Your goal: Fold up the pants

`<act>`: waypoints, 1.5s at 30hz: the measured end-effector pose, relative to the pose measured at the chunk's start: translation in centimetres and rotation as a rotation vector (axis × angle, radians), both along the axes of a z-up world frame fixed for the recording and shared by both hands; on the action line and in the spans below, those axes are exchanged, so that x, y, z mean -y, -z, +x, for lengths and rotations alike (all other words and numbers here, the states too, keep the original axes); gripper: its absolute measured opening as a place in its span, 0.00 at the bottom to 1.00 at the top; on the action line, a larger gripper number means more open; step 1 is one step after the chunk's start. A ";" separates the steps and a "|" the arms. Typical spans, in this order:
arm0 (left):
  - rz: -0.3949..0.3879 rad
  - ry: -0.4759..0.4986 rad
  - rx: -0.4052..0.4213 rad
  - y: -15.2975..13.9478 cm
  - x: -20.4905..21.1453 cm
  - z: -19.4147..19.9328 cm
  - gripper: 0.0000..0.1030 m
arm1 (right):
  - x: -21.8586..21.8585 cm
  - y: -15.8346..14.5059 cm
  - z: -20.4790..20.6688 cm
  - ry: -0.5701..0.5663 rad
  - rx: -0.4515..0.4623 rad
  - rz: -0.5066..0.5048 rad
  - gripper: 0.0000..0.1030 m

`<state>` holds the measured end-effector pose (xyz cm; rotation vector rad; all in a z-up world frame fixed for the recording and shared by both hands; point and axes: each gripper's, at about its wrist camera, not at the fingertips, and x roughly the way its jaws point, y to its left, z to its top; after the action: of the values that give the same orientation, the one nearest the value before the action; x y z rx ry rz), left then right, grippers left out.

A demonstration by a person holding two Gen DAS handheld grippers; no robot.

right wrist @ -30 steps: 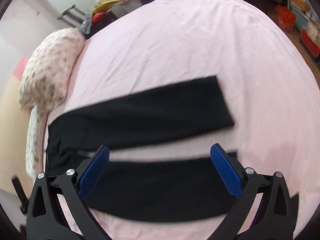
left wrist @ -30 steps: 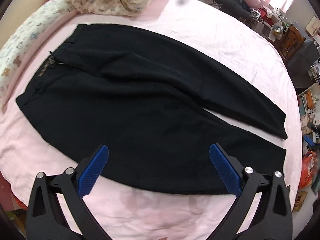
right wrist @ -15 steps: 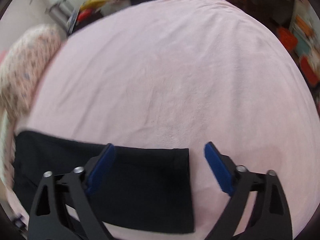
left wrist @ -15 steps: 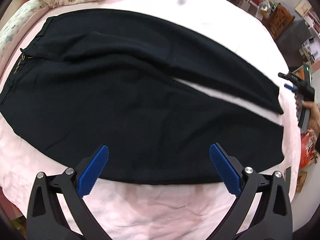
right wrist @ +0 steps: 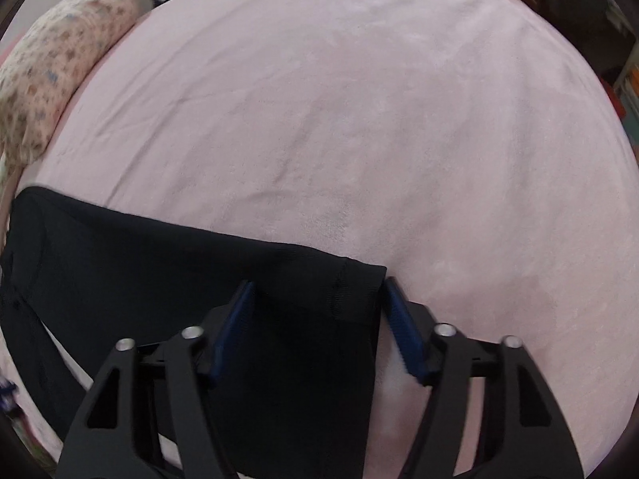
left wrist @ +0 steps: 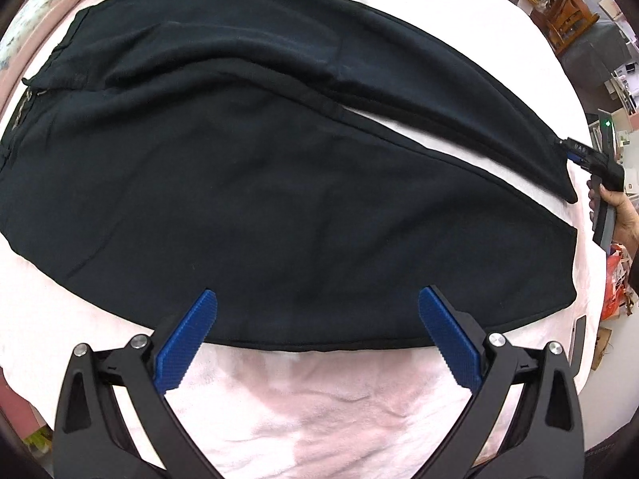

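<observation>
A bed (left wrist: 319, 419) covered by a pink, short-piled, fleecy sheet is shown, rounded by the fisheye lens, with faint creases across its surface. On it the pants (left wrist: 279, 183) are laid flat: black, matte, soft knit cloth, waist at the left of the left wrist view, the two legs tapering to the right and parted by a narrow pink wedge; a raised ridge of slack cloth runs along the far leg. A floral pillow (right wrist: 52, 64), plump and mottled, is seen at the bed's far left corner in the right wrist view. The left gripper (left wrist: 317, 337) is held above the near leg's lower edge with its ribbed blue pads spread wide and nothing between them. The right gripper (right wrist: 319, 319) is set over the far leg's hem (right wrist: 359, 295), one pad on the cloth and one just past the hem's edge on the sheet; its jaws are closing, with the cloth between them but not yet visibly pinched. In the left wrist view this gripper is seen small at the far right, held in a hand (left wrist: 623, 207). Several faults are judged possible from here. Only the top layer of the hem may be caught, since the cloth is doubled and limp, so that the leg would open when lifted. The fleecy sheet may be pinched with the hem, since the outer pad rests on it. If the left gripper closes too near the edge, the soft knit may slip out, and the fold would lie skewed.
</observation>
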<state>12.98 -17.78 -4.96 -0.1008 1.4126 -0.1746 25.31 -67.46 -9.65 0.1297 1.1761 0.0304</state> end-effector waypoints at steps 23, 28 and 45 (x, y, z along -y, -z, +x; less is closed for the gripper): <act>0.085 -0.197 0.116 -5.7 -5.7 3.7 0.98 | -12.9 -6.0 -22.2 -0.838 0.139 -0.308 0.18; 0.034 -0.235 0.067 -5.5 -7.3 4.7 0.98 | -14.6 -1.2 -25.3 -0.957 0.034 -0.537 0.11; -0.168 -0.402 0.058 -6.5 -19.9 11.3 0.98 | -20.5 -9.8 -5.5 0.345 -0.045 1.043 0.51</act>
<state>24.29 2.11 1.56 -0.5097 1.2902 0.0372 19.84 -46.99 0.20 1.2511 1.0676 0.3372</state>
